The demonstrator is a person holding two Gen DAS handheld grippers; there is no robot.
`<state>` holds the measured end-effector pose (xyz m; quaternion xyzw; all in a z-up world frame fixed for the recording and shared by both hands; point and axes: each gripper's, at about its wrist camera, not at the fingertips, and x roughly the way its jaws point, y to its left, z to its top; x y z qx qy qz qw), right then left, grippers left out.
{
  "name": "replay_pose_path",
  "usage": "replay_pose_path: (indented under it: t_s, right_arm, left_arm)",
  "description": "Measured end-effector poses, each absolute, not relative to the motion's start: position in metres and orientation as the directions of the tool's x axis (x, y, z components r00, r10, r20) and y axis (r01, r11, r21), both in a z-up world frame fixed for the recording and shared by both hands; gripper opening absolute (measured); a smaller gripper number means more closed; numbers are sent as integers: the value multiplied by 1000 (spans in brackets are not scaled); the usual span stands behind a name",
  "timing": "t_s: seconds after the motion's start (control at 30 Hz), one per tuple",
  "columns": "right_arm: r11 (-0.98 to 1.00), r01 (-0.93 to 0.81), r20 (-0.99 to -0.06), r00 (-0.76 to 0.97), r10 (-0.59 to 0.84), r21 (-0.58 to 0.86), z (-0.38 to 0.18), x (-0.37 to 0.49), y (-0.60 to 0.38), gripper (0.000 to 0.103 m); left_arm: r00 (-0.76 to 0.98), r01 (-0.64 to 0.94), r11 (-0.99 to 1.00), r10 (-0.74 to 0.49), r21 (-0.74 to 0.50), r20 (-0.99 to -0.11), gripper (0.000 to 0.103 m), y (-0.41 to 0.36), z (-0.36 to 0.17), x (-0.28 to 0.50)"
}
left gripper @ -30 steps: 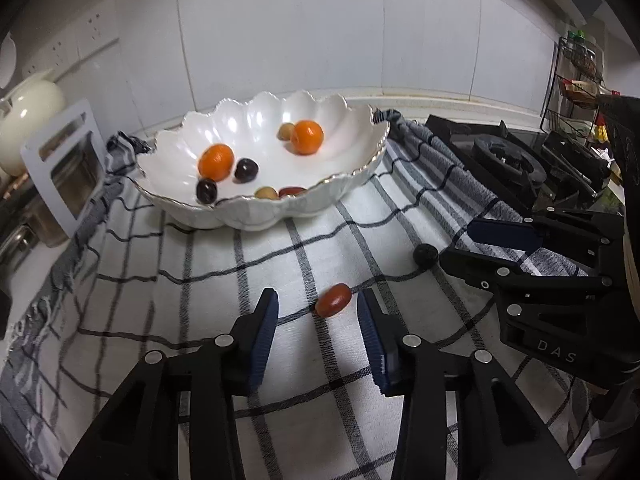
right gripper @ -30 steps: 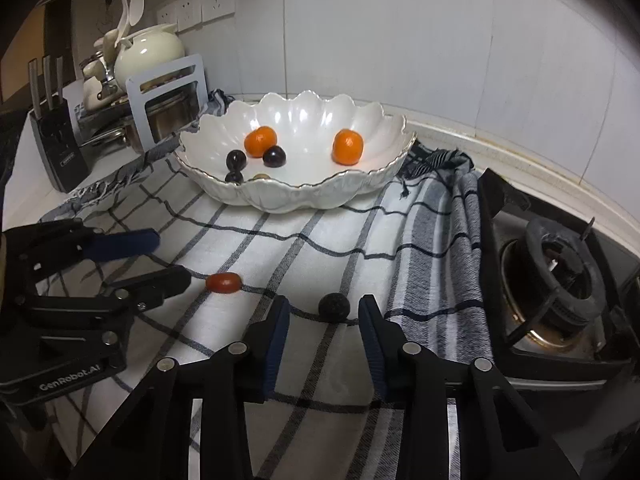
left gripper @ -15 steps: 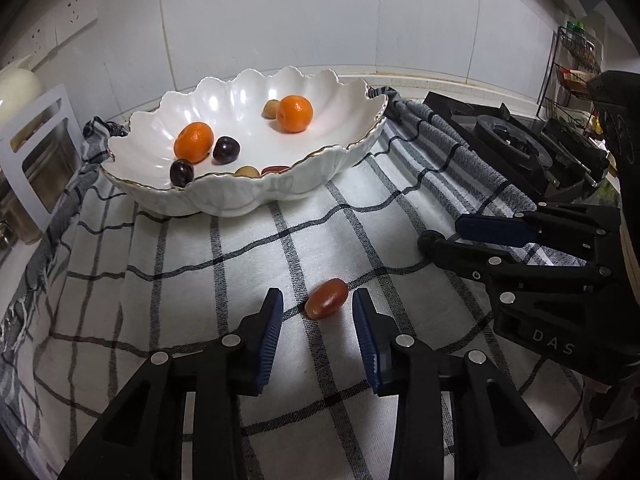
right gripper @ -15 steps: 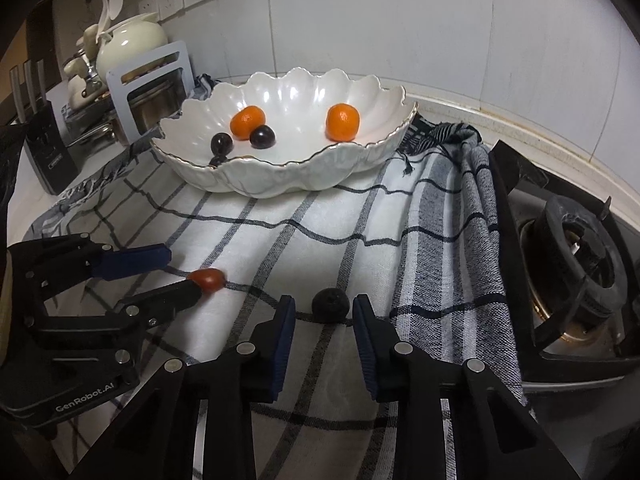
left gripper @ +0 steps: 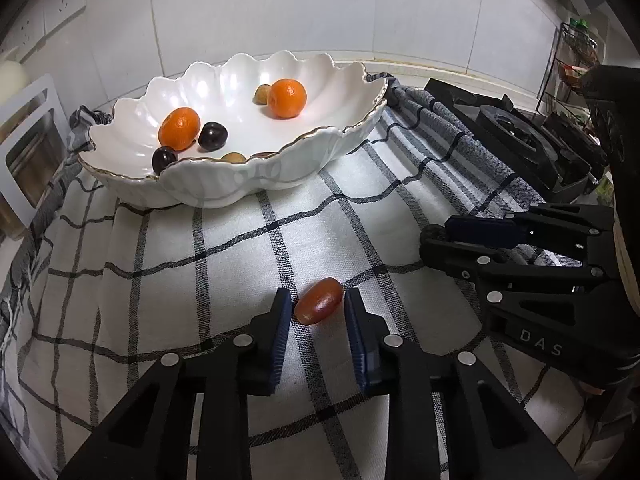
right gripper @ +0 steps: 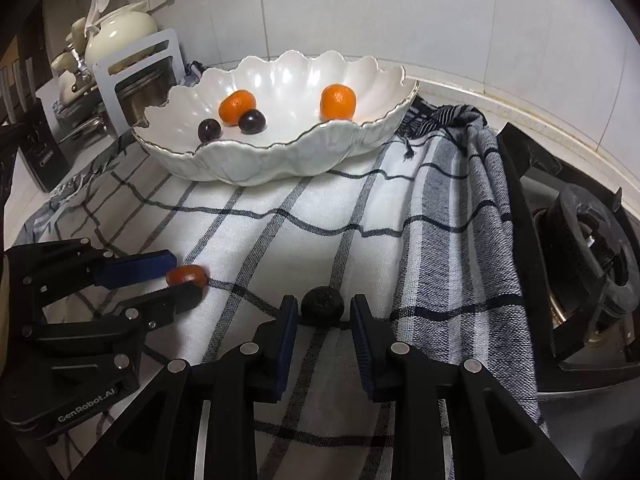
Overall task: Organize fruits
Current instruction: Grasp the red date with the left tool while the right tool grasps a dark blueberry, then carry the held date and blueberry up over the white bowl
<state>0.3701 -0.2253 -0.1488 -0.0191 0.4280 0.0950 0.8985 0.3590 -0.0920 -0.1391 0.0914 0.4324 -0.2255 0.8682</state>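
Low in the left wrist view, the left gripper point(left gripper: 314, 310) stands open around a red oval fruit point(left gripper: 319, 306) on the checked cloth point(left gripper: 240, 248), not gripping it. The right gripper point(right gripper: 323, 311), bottom centre of its view, likewise brackets a dark round fruit point(right gripper: 322, 301). The white bowl point(left gripper: 248, 184) holding the other fruits sits upper centre.

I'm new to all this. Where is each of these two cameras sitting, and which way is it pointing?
Left wrist view: sits on the left gripper, looking forward along its open fingers at the red fruit on the checked cloth; the right gripper shows at the right.
Right wrist view: sits on the right gripper, looking along its open fingers at the dark fruit; the left gripper shows at the left.
Shared: both face the white bowl and the wall behind.
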Motion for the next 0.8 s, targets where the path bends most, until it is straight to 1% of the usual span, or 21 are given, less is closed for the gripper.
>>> replay_pose_path:
  t_s: [0.23,0.47,0.8]
  right_arm:
    - [979,-201,-777,609,161,46,-151,372,-224,24]
    - [979,-196,-766,619,173,63,-147,367,-227,24]
    - [979,-194,-728,663,176,61,-126,347,-226,24]
  left_arm:
    - [524,468,882,-320,-47,-789,23,-92,-142,360]
    - [519,449,890,-330,-77,-788,22,-89,-140,359]
    - [571,421,904,-330,-78,-752,22,-83,-116,340]
